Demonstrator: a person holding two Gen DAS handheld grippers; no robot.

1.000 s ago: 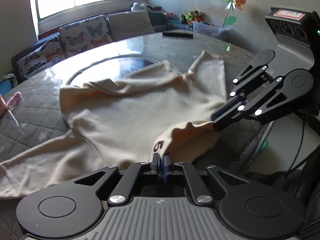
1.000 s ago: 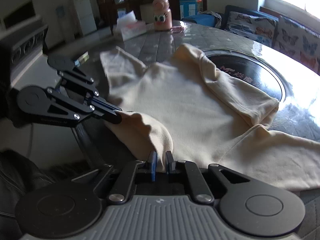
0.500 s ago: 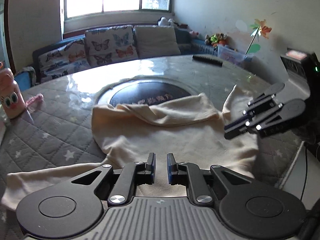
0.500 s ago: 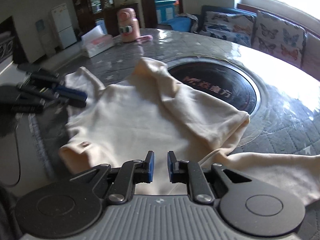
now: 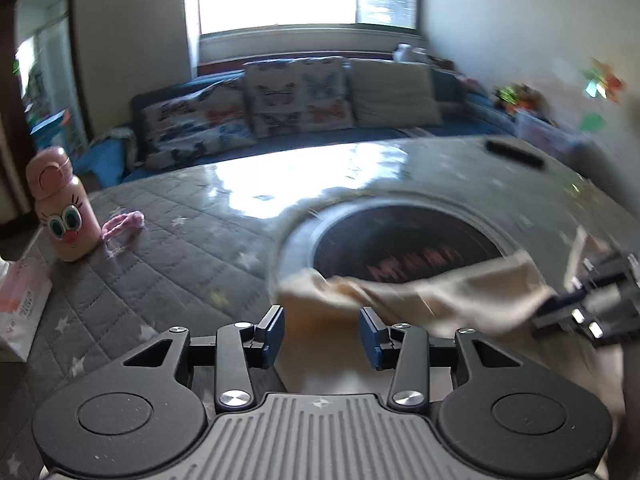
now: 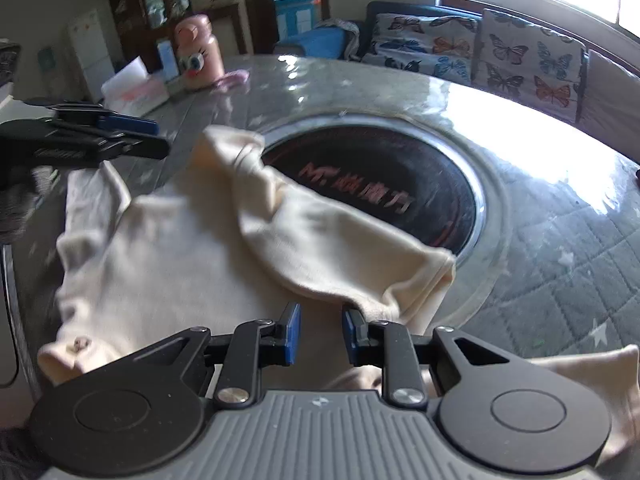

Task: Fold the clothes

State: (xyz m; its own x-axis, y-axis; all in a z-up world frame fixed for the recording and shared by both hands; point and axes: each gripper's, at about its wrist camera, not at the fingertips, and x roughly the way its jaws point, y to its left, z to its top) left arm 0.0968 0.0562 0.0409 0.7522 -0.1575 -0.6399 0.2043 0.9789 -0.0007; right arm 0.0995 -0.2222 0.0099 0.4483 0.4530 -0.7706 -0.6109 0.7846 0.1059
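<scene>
A cream long-sleeved top [image 6: 192, 256] lies on the round table, its hem folded up over the body, one sleeve bunched along the dark centre disc [image 6: 384, 184]. In the left wrist view the top [image 5: 440, 300] is blurred, lying ahead and to the right. My left gripper [image 5: 321, 334] is open and empty above the top's left edge; it also shows in the right wrist view [image 6: 112, 136]. My right gripper [image 6: 318, 332] is open and empty just above the folded cloth; it shows at the right edge of the left wrist view [image 5: 588, 312].
A pink cartoon bottle [image 5: 60, 208] and a tissue pack [image 5: 20, 300] stand at the table's left side, with a pink cloth scrap [image 5: 124, 224] beside the bottle. A dark remote [image 5: 516, 154] lies at the far right. A sofa with butterfly cushions [image 5: 296, 100] runs behind the table.
Both grippers let go of the top's hem after carrying it up over the body. Both have opened wider and lifted; the left view has swung left.
</scene>
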